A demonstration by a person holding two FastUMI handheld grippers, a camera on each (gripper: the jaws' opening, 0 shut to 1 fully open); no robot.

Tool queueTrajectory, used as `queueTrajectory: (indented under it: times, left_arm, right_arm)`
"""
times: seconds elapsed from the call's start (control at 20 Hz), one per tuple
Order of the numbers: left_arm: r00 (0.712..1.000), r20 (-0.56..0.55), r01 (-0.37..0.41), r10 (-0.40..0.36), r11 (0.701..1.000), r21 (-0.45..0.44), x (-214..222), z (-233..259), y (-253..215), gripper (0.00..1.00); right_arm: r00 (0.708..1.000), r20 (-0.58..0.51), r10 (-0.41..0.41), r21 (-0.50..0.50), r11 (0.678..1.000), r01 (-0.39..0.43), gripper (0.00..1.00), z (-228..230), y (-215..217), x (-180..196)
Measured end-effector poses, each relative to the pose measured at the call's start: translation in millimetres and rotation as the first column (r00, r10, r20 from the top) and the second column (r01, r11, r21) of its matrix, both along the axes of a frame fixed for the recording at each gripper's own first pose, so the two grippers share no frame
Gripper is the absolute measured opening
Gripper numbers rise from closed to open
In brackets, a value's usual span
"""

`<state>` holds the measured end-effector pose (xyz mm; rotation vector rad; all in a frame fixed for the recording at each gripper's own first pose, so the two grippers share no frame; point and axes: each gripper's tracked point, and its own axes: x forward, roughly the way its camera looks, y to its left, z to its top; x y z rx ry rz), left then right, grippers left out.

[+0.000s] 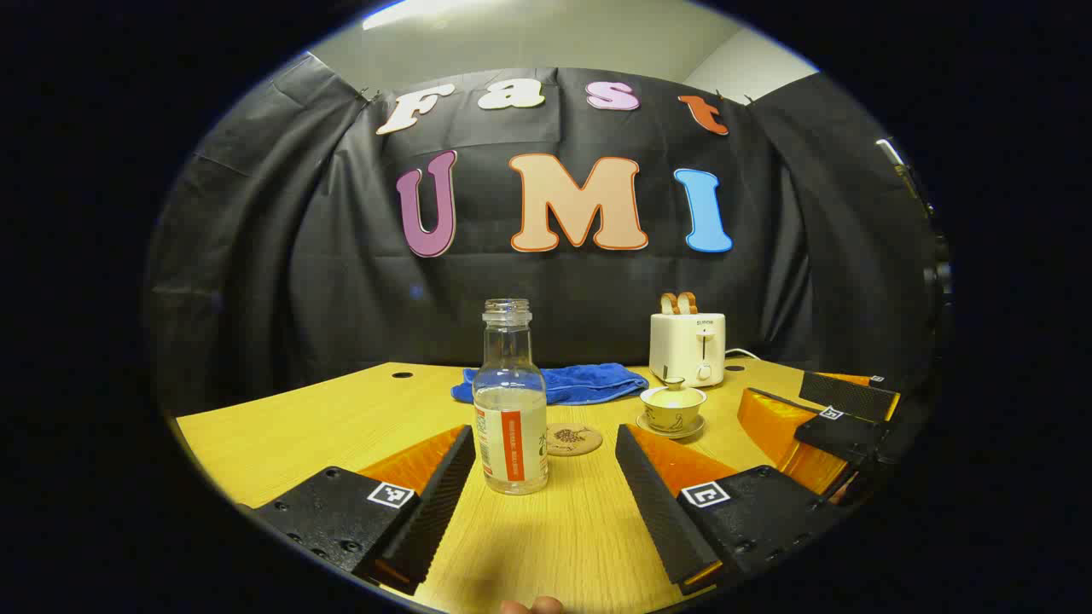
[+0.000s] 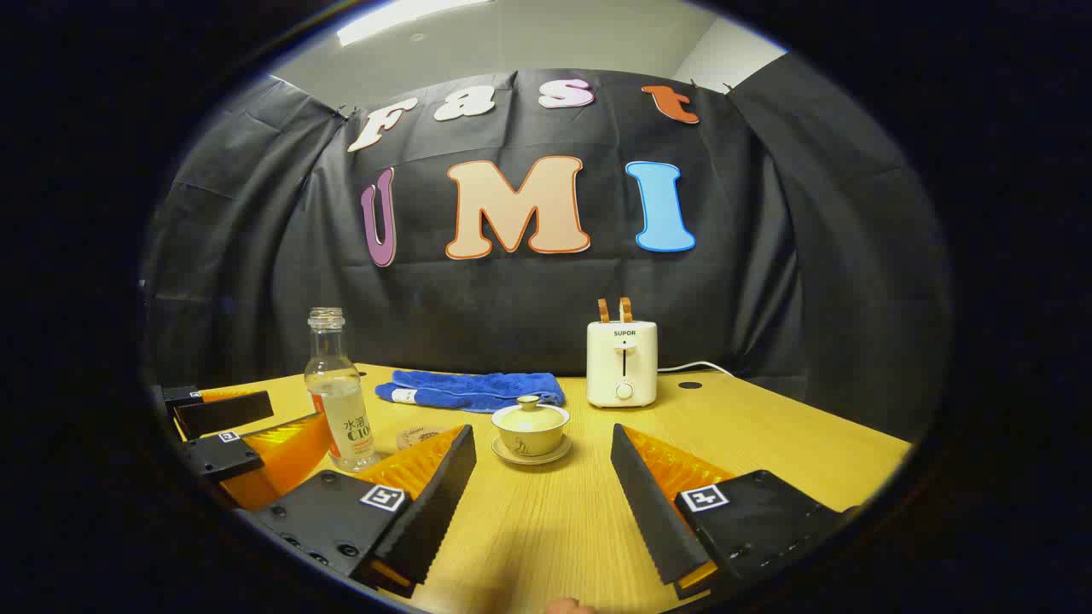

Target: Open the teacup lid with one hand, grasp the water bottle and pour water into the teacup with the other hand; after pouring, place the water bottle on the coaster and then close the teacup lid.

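My left tongs [image 1: 544, 477] gape wide and empty, low over the desk [image 1: 341, 426], lined up on the uncapped water bottle [image 1: 510, 401] that stands just ahead between their fingers. The coaster [image 1: 573, 439] lies just behind and to the right of the bottle, then the lidded teacup [image 1: 672, 408] on its saucer. My right tongs [image 2: 543, 473] are spread wide too, holding nothing, facing the teacup with its lid [image 2: 530, 412] on. I judge nothing is begun: the lid comes off first, so the right tongs must advance and pinch its small knob.
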<state>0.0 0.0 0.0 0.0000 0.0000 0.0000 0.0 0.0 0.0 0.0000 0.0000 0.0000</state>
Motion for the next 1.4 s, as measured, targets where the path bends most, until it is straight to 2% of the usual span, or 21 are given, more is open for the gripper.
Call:
queueTrajectory:
  times: [1.4]
  left_arm:
    - [1.0,-0.001,0.016,-0.016,1.0,0.001,0.3,0.8,-1.7,0.97]
  right_arm:
    - [1.0,-0.004,0.004,0.001,1.0,-0.004,0.99,-3.4,-0.1,0.9]
